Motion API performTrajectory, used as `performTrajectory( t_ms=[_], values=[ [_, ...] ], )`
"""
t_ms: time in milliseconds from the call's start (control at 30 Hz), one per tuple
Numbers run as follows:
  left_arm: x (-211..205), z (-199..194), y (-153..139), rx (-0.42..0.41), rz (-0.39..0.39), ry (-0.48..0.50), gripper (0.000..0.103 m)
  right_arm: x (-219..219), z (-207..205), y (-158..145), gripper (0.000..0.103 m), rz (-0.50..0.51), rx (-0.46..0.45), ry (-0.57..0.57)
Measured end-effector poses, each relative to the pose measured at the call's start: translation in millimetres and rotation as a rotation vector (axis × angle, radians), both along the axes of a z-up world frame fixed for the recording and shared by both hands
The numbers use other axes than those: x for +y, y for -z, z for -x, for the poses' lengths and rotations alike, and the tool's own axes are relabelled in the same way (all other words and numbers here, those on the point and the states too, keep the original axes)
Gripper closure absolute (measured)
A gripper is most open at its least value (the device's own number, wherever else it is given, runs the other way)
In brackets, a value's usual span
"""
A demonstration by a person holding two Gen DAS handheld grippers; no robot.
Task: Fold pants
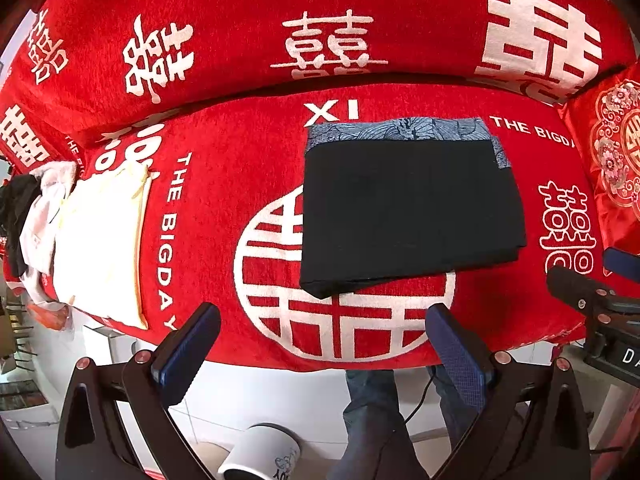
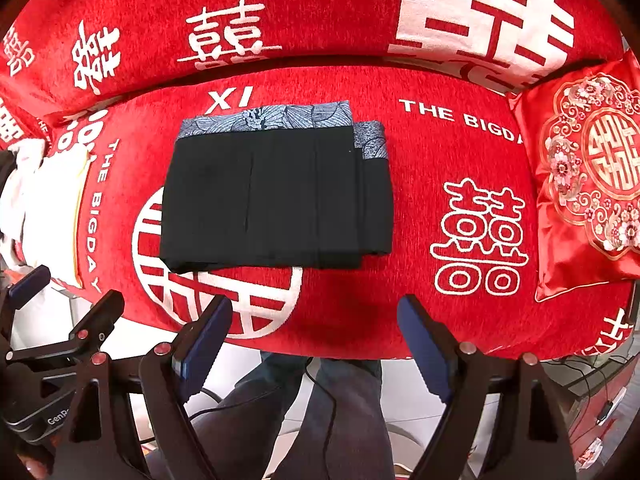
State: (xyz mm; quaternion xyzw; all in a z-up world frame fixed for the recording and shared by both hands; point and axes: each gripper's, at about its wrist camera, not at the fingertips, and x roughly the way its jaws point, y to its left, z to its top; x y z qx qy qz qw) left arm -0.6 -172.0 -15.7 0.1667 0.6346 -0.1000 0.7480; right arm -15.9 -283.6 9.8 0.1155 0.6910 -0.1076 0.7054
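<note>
In the left wrist view the left gripper hangs over the near edge of the red sofa, fingers spread and holding nothing; the folded black pants lie just beyond, a white cloth well to the left; in the right wrist view the right gripper also has its fingers spread and empty, the pants lying flat on the sofa, a red cushion far right.

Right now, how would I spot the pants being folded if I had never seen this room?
Find the red sofa cushion printed with white characters. In its middle lies a flat black rectangle, the folded pants. Unlike the white clothes at the left, they carry a blue patterned band.
</note>
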Motion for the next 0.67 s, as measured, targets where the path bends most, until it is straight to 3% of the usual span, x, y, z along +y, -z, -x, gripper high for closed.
performTrajectory(
  t_ms=[667],
  values=[
    [-2.3, -0.2, 0.9, 0.024, 0.048, 0.007, 0.000, -0.8, -1.2, 2.5, 0.016, 0.003, 0.002, -0.001]
  ],
)
